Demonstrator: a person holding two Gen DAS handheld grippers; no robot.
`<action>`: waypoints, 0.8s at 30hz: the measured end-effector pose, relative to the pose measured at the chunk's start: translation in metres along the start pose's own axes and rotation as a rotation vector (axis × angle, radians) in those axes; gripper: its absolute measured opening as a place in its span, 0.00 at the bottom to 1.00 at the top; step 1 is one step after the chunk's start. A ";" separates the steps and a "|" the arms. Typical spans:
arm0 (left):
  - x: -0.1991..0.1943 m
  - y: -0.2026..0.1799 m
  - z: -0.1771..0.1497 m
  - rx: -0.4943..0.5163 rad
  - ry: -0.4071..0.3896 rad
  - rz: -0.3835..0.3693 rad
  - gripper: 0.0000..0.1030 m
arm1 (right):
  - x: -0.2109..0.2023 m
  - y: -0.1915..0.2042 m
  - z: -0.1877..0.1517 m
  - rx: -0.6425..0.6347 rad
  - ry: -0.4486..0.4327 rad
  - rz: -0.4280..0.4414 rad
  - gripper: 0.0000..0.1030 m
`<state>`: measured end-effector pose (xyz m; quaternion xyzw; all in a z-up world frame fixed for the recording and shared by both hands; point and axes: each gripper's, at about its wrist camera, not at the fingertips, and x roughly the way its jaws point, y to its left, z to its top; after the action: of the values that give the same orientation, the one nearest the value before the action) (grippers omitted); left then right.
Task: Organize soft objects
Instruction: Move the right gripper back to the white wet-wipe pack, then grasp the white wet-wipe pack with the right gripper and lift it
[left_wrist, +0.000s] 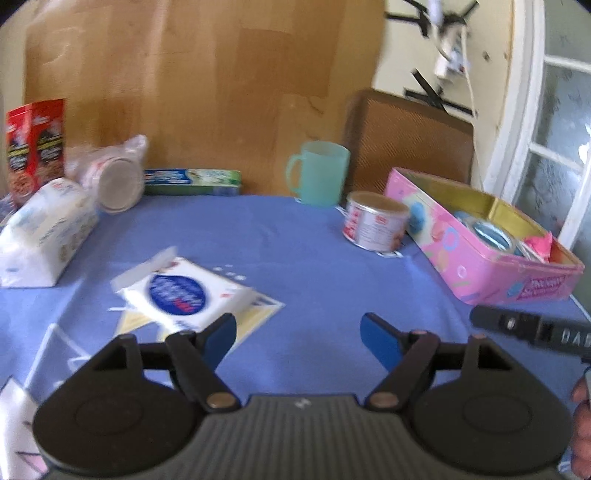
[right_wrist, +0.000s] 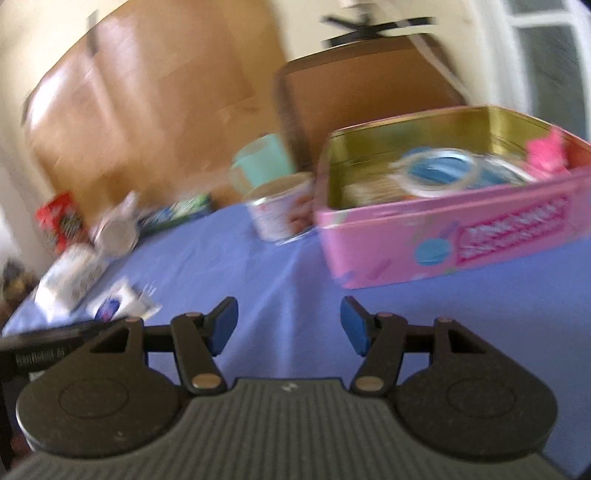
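Note:
A white soft pack with a blue oval label (left_wrist: 177, 295) lies on the blue tablecloth (left_wrist: 295, 251), just ahead and left of my left gripper (left_wrist: 298, 334), which is open and empty. A white tissue pack (left_wrist: 44, 232) lies at the far left. An open pink tin (left_wrist: 480, 240) holds tape rolls and a pink soft item (left_wrist: 539, 245). My right gripper (right_wrist: 289, 325) is open and empty over the cloth, in front of the pink tin (right_wrist: 443, 240). The right wrist view is blurred; the white packs (right_wrist: 74, 277) show at its left.
A teal mug (left_wrist: 319, 171), a small can (left_wrist: 373, 219), a toothpaste box (left_wrist: 192, 181), a clear plastic container on its side (left_wrist: 114, 177) and a red box (left_wrist: 35, 144) line the back before a cardboard wall. The other gripper's body (left_wrist: 535, 330) is at the right.

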<state>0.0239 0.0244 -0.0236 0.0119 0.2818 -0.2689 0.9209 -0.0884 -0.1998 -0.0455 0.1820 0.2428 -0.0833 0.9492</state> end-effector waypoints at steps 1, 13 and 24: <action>-0.003 0.010 -0.001 -0.011 -0.009 0.011 0.78 | 0.003 0.007 -0.001 -0.024 0.013 0.024 0.62; -0.015 0.136 -0.019 -0.331 -0.057 0.244 0.84 | 0.068 0.122 -0.002 -0.474 0.101 0.261 0.71; -0.012 0.126 -0.020 -0.278 -0.049 0.252 0.86 | 0.114 0.147 0.005 -0.542 0.235 0.350 0.10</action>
<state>0.0690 0.1414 -0.0502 -0.0870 0.2901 -0.1101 0.9467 0.0485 -0.0741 -0.0527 -0.0297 0.3290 0.1701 0.9284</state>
